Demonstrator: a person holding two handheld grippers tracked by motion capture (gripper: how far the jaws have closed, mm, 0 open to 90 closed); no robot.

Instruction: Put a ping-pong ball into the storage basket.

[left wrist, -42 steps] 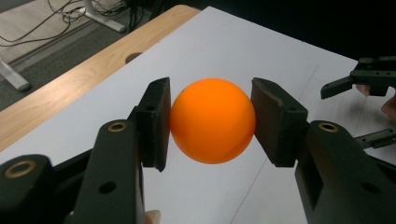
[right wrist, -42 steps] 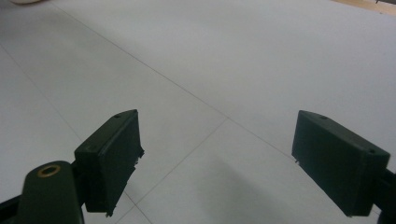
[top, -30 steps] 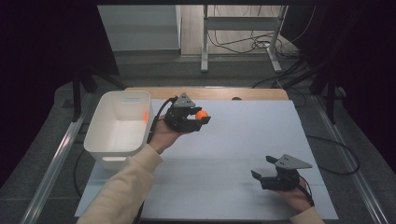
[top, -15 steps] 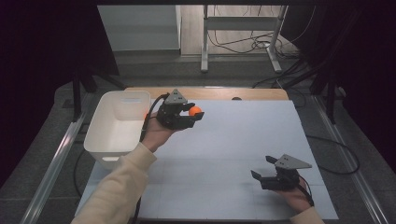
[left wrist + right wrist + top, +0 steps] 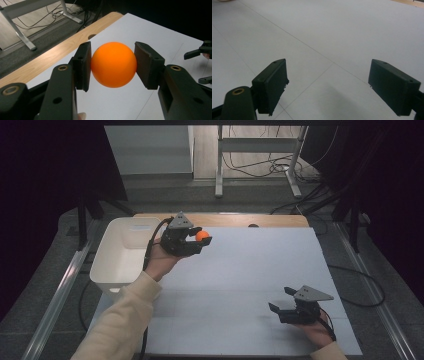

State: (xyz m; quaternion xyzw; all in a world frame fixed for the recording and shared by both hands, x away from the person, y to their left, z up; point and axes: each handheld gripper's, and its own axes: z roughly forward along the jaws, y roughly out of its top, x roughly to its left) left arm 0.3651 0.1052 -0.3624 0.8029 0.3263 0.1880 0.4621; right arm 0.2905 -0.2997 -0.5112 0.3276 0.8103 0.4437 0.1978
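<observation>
An orange ball (image 5: 202,235) (image 5: 113,64) is clamped between the two black pads (image 5: 83,65) of my left gripper (image 5: 199,239) (image 5: 112,65), which is shut on it. The person's left hand holds it above the white mat (image 5: 260,265), just right of the white bin (image 5: 125,262). My right gripper (image 5: 280,301) (image 5: 327,85) rests low over the mat's near right part. Its jaws stand wide open with nothing between them. It also shows far off in the left gripper view as the other gripper (image 5: 200,51).
The white bin stands at the mat's left edge and looks empty inside. A wooden table edge (image 5: 235,220) with a small hole (image 5: 253,225) runs behind the mat. Metal desk legs (image 5: 220,170) and cables lie on the floor beyond.
The left gripper has carried the ball leftward and a little up, closer to the bin. The right gripper has stayed put.
</observation>
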